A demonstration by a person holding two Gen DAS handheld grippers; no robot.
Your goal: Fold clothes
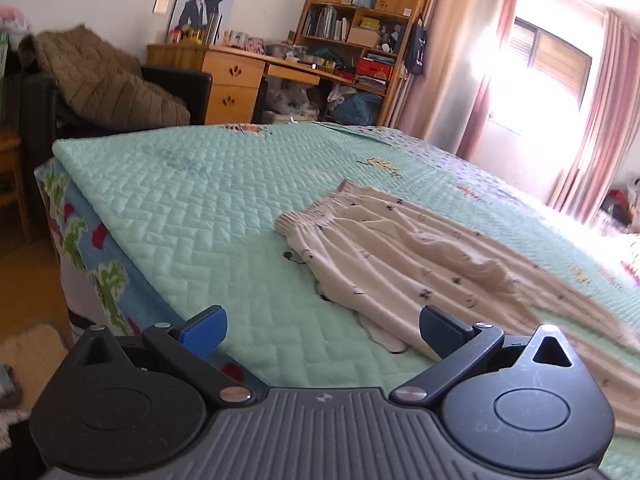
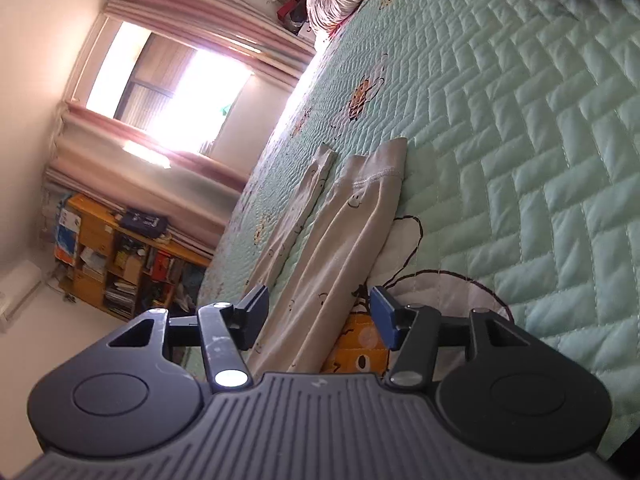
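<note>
Cream printed trousers (image 1: 400,256) lie flat on the green quilt (image 1: 200,208); left gripper (image 1: 322,330) jaws spread, empty.

Trousers (image 1: 400,256) flat on bed (image 1: 192,208), waistband toward far end, legs toward camera. Armchair (image 1: 120,92) beyond bed's far left corner; table (image 1: 240,76) right of it, bookshelf (image 1: 360,32) further right, window (image 1: 552,68) rightmost.

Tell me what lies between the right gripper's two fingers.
In the right wrist view, one leg of the cream trousers runs between the open right gripper, its pads off the cloth, on the green quilt.
</note>
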